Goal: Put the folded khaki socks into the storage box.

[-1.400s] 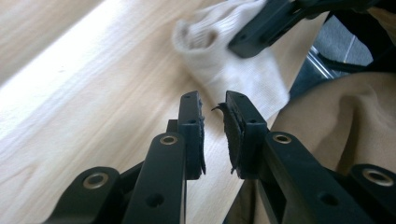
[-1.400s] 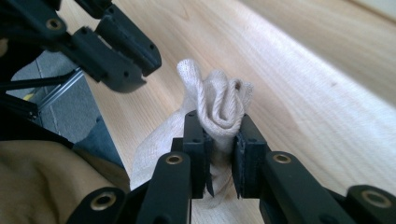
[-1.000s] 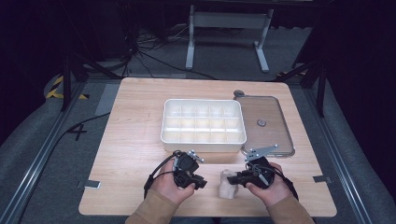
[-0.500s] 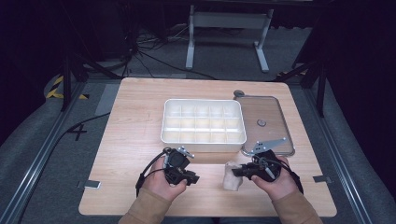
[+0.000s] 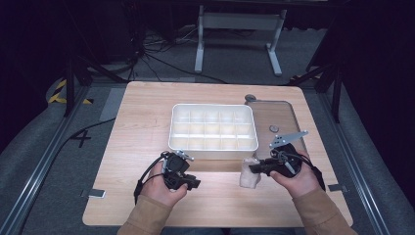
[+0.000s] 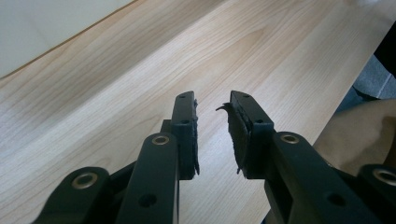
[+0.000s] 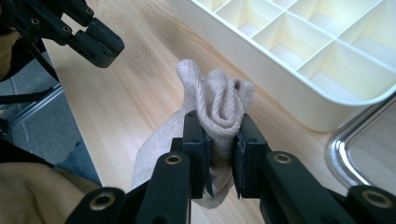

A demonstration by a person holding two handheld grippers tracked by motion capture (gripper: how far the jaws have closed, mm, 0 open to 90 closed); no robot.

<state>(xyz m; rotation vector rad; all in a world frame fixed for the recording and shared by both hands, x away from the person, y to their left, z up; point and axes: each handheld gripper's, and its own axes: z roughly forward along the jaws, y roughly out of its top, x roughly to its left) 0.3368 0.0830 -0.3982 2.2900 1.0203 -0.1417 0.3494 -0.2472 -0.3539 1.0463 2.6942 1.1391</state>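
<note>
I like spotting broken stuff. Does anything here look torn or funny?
Yes. On the left gripper, the dark lining of one pad looks frayed, with a curled bit peeling off at its tip. The rolled sock pinched in the right gripper looks fine.

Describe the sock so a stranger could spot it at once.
Start at the white divided tray in the middle of the wooden table. Just in front of its right corner, the right gripper pinches a bunched beige sock, the one soft thing there.
</note>
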